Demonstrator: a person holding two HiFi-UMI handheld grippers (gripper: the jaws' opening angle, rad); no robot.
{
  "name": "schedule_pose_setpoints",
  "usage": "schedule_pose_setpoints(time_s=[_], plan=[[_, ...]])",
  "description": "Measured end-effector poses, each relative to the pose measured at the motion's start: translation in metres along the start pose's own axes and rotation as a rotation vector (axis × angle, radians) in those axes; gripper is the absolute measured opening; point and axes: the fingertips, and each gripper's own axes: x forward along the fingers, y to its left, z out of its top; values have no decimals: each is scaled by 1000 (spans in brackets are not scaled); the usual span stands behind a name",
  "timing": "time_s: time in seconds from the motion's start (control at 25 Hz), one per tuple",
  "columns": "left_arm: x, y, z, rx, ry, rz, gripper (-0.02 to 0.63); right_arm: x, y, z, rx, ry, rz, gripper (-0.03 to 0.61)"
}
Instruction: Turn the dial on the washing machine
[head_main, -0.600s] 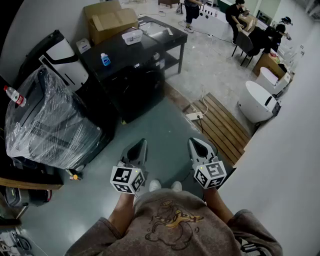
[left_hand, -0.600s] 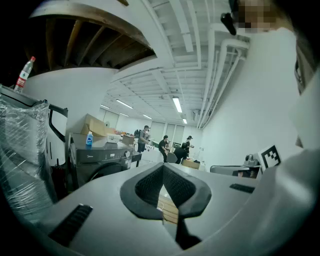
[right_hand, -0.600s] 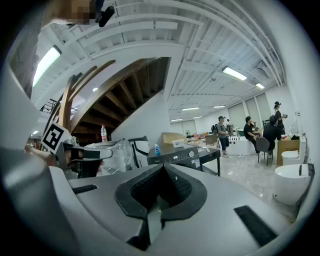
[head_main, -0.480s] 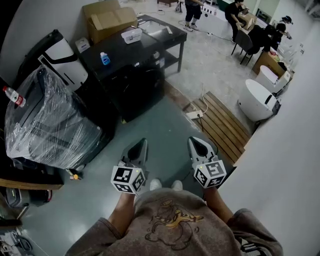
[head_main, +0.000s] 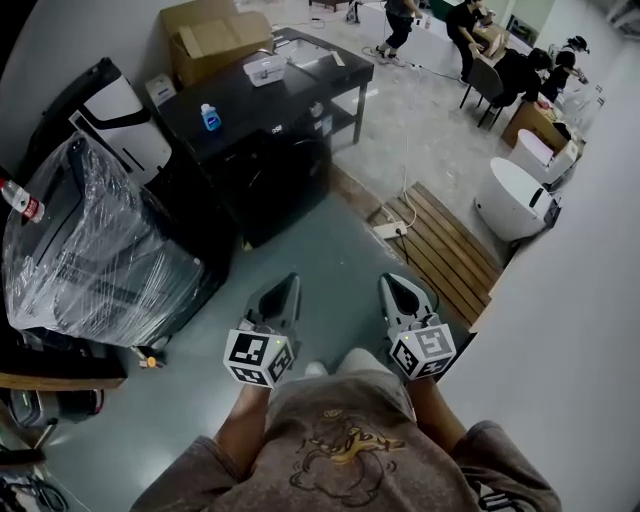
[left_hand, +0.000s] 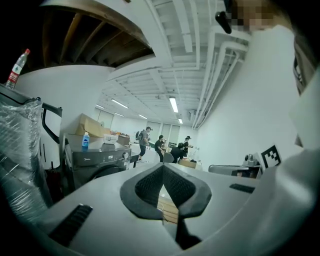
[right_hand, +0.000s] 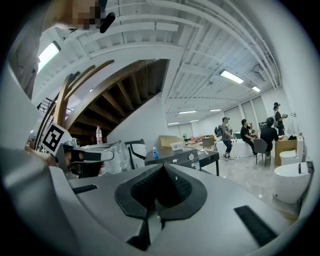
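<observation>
Our left gripper (head_main: 288, 286) and right gripper (head_main: 392, 286) are both pressed together, empty. The dial (left_hand: 125, 155) on the washing machine (head_main: 285, 185) looks stiff and smooth; we would pinch across its rim

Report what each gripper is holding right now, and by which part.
Nothing is held. The left gripper and the right gripper are both shut, pads together with nothing between them, well short of the dark front-loading washing machine.
</observation>
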Motion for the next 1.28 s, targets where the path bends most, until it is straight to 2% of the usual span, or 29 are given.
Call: schedule_pose_setpoints(time_s=[0.32, 0.6, 1.28], plan=[[27, 35, 1, -2, 20, -22, -8, 45, -1, 0, 7, 0, -20, 2], [80, 68, 11, -3, 16, -12, -8, 103, -35, 10, 1, 1, -16, 2], [277, 134, 73, -12, 3, 136, -8, 286, -175, 67, -7, 36, 173, 2]])
